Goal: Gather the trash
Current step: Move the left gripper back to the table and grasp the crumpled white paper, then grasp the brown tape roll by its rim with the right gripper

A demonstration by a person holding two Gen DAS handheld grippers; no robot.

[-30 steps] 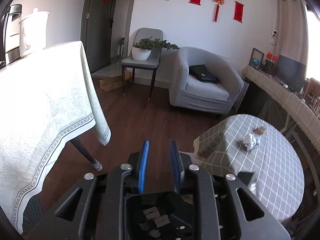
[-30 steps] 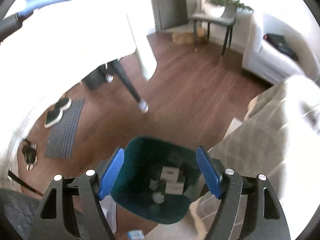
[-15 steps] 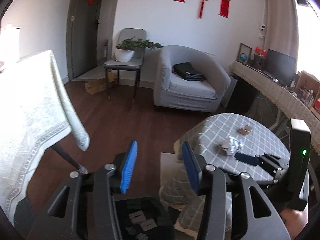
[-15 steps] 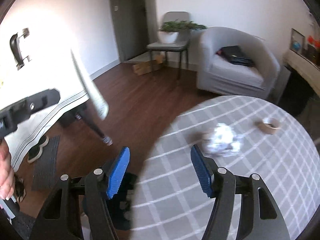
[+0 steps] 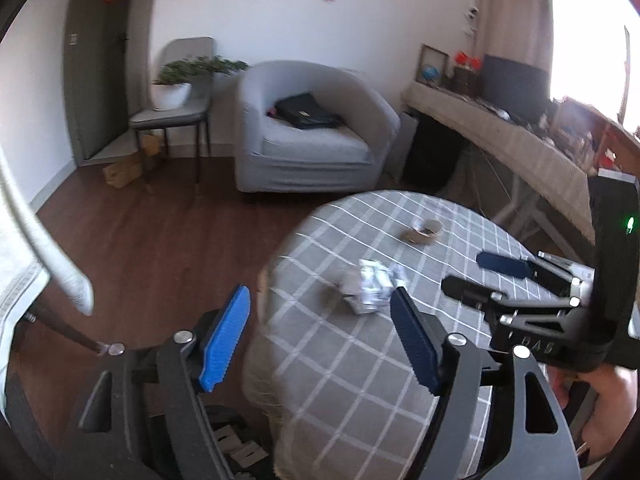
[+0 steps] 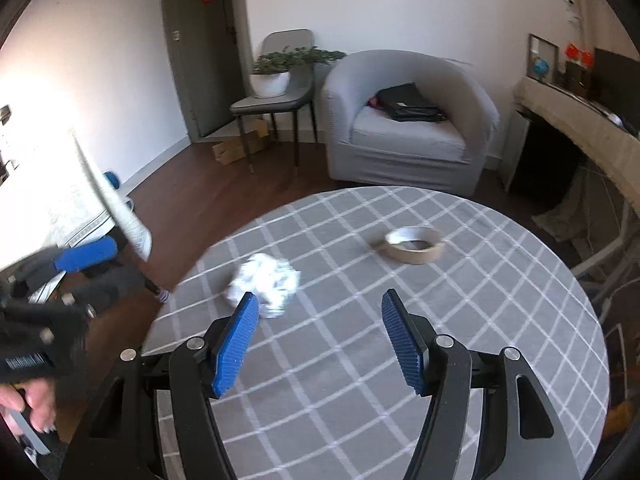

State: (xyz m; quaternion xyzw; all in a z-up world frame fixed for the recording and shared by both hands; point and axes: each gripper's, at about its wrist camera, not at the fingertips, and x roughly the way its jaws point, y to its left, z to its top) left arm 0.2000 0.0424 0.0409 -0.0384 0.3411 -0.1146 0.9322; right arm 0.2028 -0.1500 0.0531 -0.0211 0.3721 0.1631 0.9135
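A crumpled white paper ball [image 6: 266,280] lies on the round table with the grey checked cloth [image 6: 400,360]; a roll of tape [image 6: 414,244] sits farther back. My right gripper [image 6: 320,300] hovers over the table, jaws opening, nothing between the pads; the ball is just beyond its left fingertip. My left gripper [image 5: 320,300] is at the table's left edge, jaws opening and empty, with the paper ball [image 5: 372,288] ahead near its right finger. The right gripper [image 5: 476,276] shows at that view's right. Under the left gripper, a dark bin [image 5: 240,452] with paper scraps is mostly hidden.
A grey armchair [image 6: 408,120] with a black bag stands behind the table, beside a chair holding a potted plant [image 6: 272,76]. A white-clothed table [image 5: 24,240] hangs in at the left. A long cloth-covered desk [image 5: 500,136] runs along the right. A hand [image 5: 608,400] holds the right gripper.
Both views swung right from the floor and bin onto the round table. The left jaws widened. The right gripper moved from above the bin to over the table, near the paper ball.
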